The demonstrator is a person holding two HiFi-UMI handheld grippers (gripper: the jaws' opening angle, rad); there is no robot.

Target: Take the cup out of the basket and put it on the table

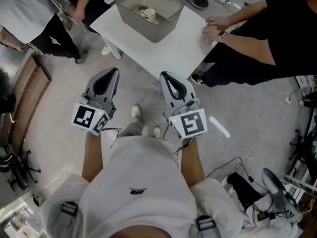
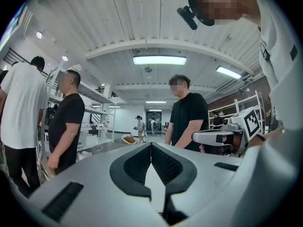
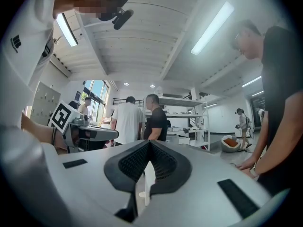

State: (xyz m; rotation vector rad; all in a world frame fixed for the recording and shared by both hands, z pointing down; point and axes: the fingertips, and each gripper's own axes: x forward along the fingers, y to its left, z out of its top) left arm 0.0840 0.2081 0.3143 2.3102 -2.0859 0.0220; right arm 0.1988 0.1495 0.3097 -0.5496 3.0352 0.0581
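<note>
1. Both grippers hang close to my body, well short of the worktop (image 1: 176,51). The left gripper (image 1: 115,70) has its jaws pressed together with nothing in them, and the right gripper (image 1: 163,75) is the same.
2. The cup (image 1: 149,14) sits down inside the grey basket (image 1: 164,26), on the far part of the white worktop. Not touched yet.
3. Biggest risk, I reckon, is going in with the jaws closed. I'd just knock the cup around in there instead of gripping it.
4. The basket walls look tall compared with the cup. A slanted approach could catch the rim and shove or tip the whole basket, which looks close to the worktop's edge.
5. A bystander's hands (image 1: 214,29) rest on the worktop just beside the basket, so a wide swing from my right side could clip them.
6. The worktop is plain white, mostly bare, and set at an angle to me.
7. The room is a bright workshop with strip lights, shelving and several people standing about. On the grey floor (image 1: 64,98) there are loose cables (image 1: 233,165) near my feet, so tripping is a risk.
</note>
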